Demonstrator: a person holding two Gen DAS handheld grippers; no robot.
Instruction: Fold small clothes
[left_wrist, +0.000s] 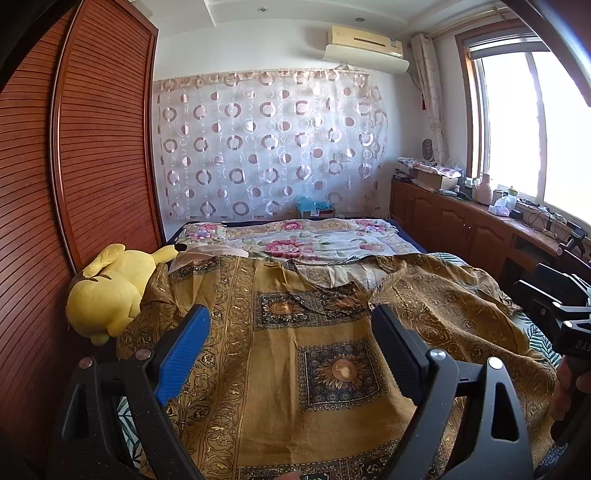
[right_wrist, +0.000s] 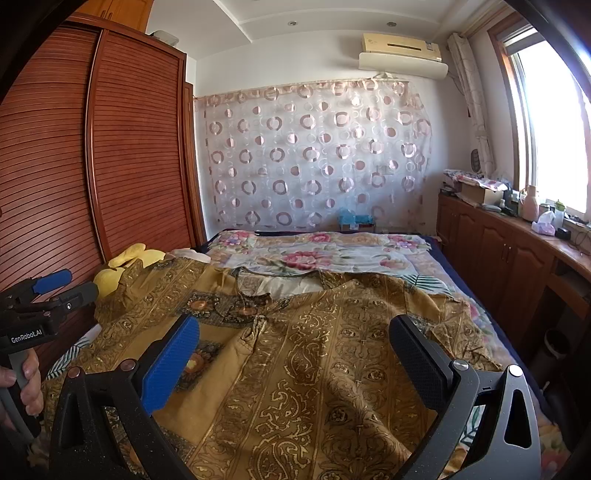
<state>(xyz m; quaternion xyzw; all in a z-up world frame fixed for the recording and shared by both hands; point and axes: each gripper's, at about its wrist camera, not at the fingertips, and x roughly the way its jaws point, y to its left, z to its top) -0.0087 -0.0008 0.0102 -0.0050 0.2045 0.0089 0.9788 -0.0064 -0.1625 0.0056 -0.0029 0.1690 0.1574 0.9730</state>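
A golden-brown patterned garment (left_wrist: 295, 373) (right_wrist: 317, 354) lies spread on the bed with its neckline toward the far side and its sleeves out to both sides. My left gripper (left_wrist: 291, 319) hovers open over the garment's left half, with nothing between its blue pad and its black pad. My right gripper (right_wrist: 295, 326) hovers open over the right half, also holding nothing. Each gripper shows at the edge of the other's view: the left gripper (right_wrist: 75, 284) held by a hand (right_wrist: 29, 380), the right gripper (left_wrist: 535, 280) at the far right.
A yellow plush toy (left_wrist: 110, 291) (right_wrist: 125, 258) lies at the garment's left sleeve, against a slatted wooden wardrobe (left_wrist: 92, 147). A floral quilt (left_wrist: 317, 240) covers the far part of the bed. Low wooden cabinets (left_wrist: 461, 225) with clutter run under the window on the right.
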